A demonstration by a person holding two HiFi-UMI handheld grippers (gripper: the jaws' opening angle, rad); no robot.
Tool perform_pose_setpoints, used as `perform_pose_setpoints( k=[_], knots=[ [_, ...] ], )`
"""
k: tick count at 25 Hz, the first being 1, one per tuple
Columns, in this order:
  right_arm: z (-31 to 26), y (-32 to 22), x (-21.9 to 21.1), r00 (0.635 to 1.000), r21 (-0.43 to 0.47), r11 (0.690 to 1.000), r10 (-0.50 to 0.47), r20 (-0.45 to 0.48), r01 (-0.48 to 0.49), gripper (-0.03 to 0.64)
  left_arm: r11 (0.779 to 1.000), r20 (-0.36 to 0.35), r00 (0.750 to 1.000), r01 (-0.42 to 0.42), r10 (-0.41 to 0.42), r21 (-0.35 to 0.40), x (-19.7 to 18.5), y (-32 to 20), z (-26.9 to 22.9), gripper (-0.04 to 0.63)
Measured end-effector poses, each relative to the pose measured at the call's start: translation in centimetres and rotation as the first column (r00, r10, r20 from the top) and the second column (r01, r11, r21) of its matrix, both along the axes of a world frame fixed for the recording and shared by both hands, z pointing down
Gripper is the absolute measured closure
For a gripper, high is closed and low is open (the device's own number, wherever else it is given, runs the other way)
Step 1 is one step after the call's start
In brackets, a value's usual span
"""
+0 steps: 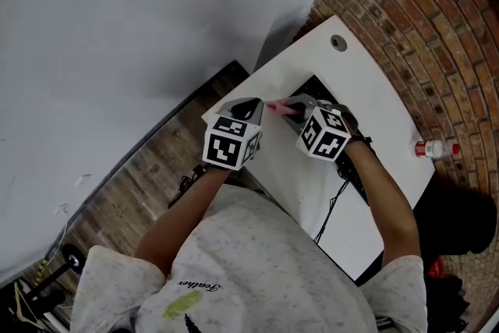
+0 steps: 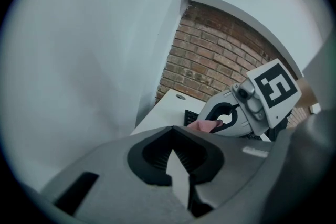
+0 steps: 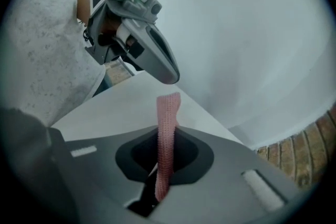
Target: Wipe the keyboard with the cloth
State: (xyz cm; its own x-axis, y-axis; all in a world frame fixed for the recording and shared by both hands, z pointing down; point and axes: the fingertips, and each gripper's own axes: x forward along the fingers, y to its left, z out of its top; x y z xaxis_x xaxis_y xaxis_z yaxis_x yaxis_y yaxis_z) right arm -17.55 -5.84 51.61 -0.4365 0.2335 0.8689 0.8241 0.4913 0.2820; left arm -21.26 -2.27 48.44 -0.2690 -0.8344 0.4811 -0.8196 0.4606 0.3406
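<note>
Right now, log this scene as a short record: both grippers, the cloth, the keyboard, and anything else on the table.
left gripper: jaws together, nothing between them
right gripper: shut on the cloth
cloth: pink, a strip sticking out past the jaws toward the left gripper
keyboard: black, on the white table, largely hidden behind the right gripper
bottle: red cap, near the table's right edge
</note>
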Motion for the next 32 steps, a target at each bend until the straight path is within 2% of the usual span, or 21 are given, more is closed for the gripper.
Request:
perform_pose_setpoints(
  k=[3,5,8,13,16,20,27,30,32],
  knots=[
    [-1.8,-0.3,-0.2,0.993,-0.088,0.992,0.101,0.062,-0.096,0.594,1.0,0.003,1.0,0.002,-0.002,0.006,0.6,-0.2,-0.4,0.601],
    [-3.3,-0.9,-0.3,0.977,-0.162,0.972,0.188,0.104,-0.17,0.594,1.0,0.01,1.0,-0.009,0.009,0.008,1.0,-0.6,-0.8,0.601],
    [-5.4,-2.3,0.2,0.933,-0.26,0.925,0.323,0.157,-0.276,0.594,0.999,0.027,0.999,-0.045,0.045,0.012,1.8,-1.8,-1.5,0.601],
    [-8.3,-5.3,2.5,0.85,-0.34,0.853,0.48,0.217,-0.395,0.594,0.993,0.049,0.992,-0.116,0.114,0.029,3.6,-4.6,-2.7,0.601],
    [-10.0,-7.5,4.4,0.774,-0.404,0.786,0.586,0.241,-0.469,0.594,0.984,0.061,0.983,-0.173,0.171,0.04,4.9,-6.6,-3.3,0.601],
    [-11.6,-10.4,8.0,0.653,-0.475,0.683,0.712,0.259,-0.556,0.594,0.963,0.073,0.963,-0.262,0.258,0.053,7.2,-9.6,-4.1,0.601],
    [-13.7,-14.2,14.2,0.45,-0.557,0.529,0.846,0.286,-0.64,0.594,0.916,0.127,0.914,-0.395,0.385,0.066,11.4,-13.9,-6.0,0.601],
    [-14.3,-15.4,16.9,0.344,-0.606,0.442,0.897,0.278,-0.662,0.594,0.894,0.149,0.891,-0.443,0.43,0.068,13.3,-15.2,-6.7,0.601],
    [-14.7,-16.2,18.9,0.257,-0.656,0.362,0.932,0.255,-0.663,0.594,0.881,0.163,0.877,-0.468,0.453,0.069,14.5,-15.9,-7.0,0.601]
  ],
)
